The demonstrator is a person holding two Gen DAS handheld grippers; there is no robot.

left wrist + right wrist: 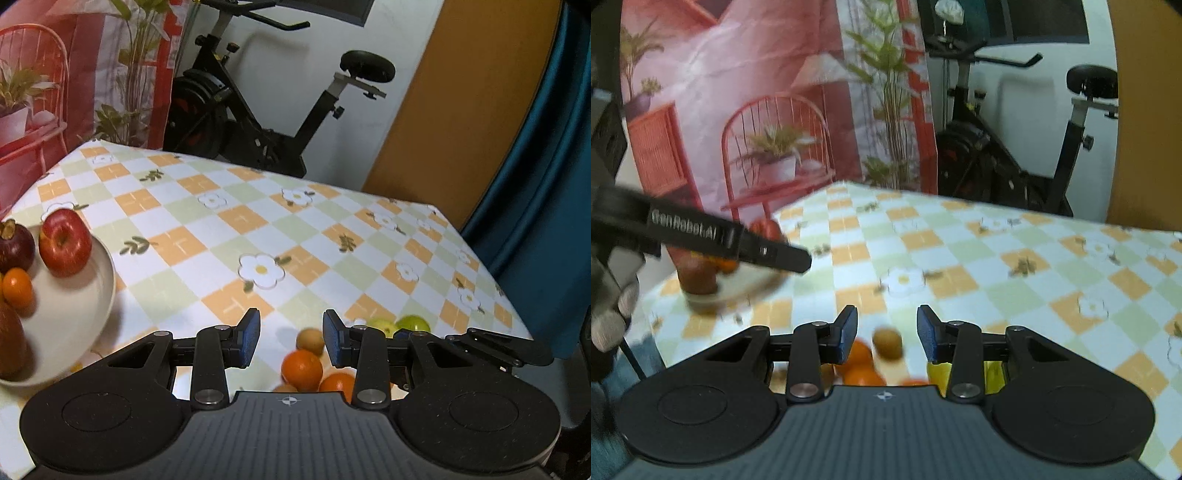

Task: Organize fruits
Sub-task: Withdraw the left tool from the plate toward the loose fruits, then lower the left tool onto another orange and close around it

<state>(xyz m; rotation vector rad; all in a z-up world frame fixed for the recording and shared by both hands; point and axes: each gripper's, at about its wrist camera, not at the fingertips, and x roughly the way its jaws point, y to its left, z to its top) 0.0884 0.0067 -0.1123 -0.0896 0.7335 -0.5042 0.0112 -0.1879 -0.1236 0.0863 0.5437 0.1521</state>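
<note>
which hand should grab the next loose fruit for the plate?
Probably left. Its open gripper sits over the loose oranges, with the plate close beside it. The right gripper is also open above the pile, but farther from the plate.

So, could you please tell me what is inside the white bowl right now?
The white bowl holds a red apple, a dark mangosteen, a small orange and a brownish fruit cut off by the frame edge. Anything farther left is out of view.
</note>
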